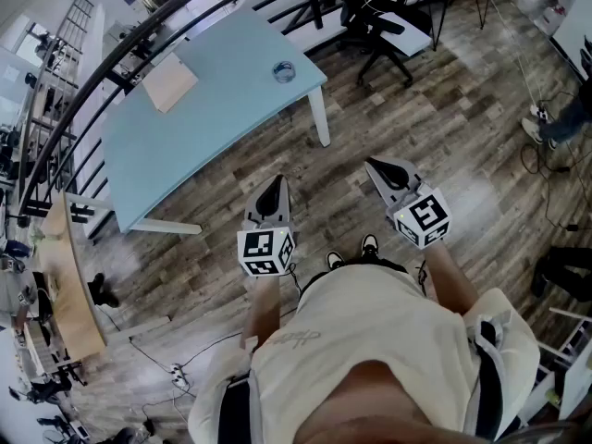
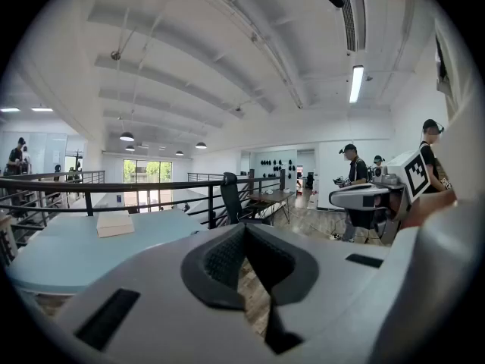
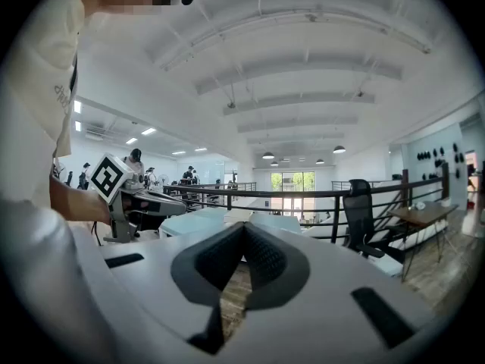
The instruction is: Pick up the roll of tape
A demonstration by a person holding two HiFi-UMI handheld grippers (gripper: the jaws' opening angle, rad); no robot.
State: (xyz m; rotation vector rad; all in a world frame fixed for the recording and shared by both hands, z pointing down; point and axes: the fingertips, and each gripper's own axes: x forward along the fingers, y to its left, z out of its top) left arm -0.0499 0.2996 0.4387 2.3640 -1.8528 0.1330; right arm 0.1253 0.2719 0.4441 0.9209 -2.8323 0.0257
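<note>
The roll of tape, a small clear ring, lies near the right corner of the light-blue table. Both grippers hang over the wooden floor, well short of the table. My left gripper points toward the table's near edge and is shut, with nothing between its fingertips. My right gripper is to its right, also shut and empty. I cannot make out the tape in either gripper view.
A flat tan box lies on the table's far left part. A black railing runs behind the table. A black office chair stands at the back right. Cables lie on the floor.
</note>
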